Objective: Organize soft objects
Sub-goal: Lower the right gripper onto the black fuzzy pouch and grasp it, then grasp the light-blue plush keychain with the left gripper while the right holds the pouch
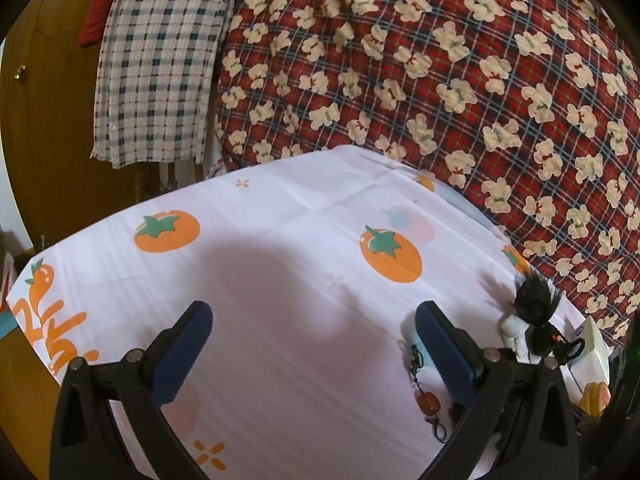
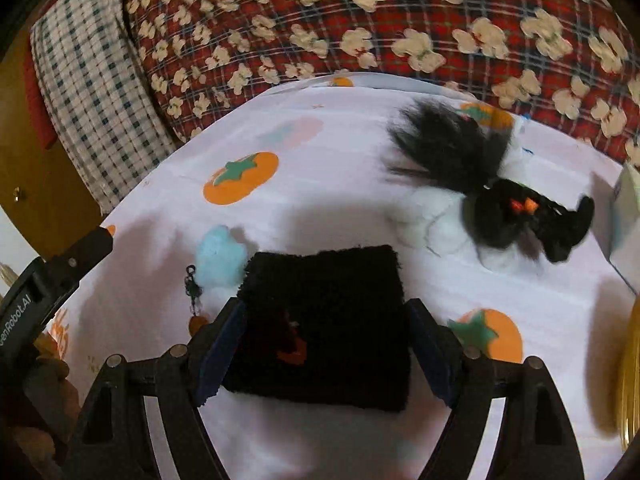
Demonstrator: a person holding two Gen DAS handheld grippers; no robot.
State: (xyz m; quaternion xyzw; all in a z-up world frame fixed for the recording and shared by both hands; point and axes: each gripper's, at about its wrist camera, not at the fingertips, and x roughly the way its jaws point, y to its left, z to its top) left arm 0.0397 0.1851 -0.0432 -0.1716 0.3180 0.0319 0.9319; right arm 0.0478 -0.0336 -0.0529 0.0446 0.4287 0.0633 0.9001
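- The right gripper point(image 2: 326, 354) has its blue-padded fingers point(image 2: 222, 354) set against both sides of a black, fuzzy, square pad point(image 2: 324, 320) with a small orange mark on its face; the fingers are closed onto it over the white cloth point(image 2: 340, 440).
- The pad fills the gap between the fingers and reaches forward past their tips.
- The left gripper point(image 1: 314, 344) is spread wide and holds nothing; bare cloth point(image 1: 280, 280) printed with orange fruit lies between its fingers point(image 1: 184, 356).
- Just beside the right finger of the left gripper lies a charm point(image 1: 428, 400) on a clasp.
- In the right view this charm point(image 2: 194, 300) lies touching a pale blue puff point(image 2: 220, 258), just left of the pad.
- Farther right on the cloth lies a black furry toy point(image 2: 512, 208) with long hair and small orange marks, resting on a white plush point(image 2: 440, 220).
- In the left view the same toy point(image 1: 534, 308) lies beyond the right finger, near the cloth's edge.
- A pale box point(image 2: 626, 224) stands at the far right edge.
- Behind the cloth rises a red plaid quilt point(image 1: 440, 80) with cream bears, and left of it hangs a blue checked fabric point(image 1: 160, 60).
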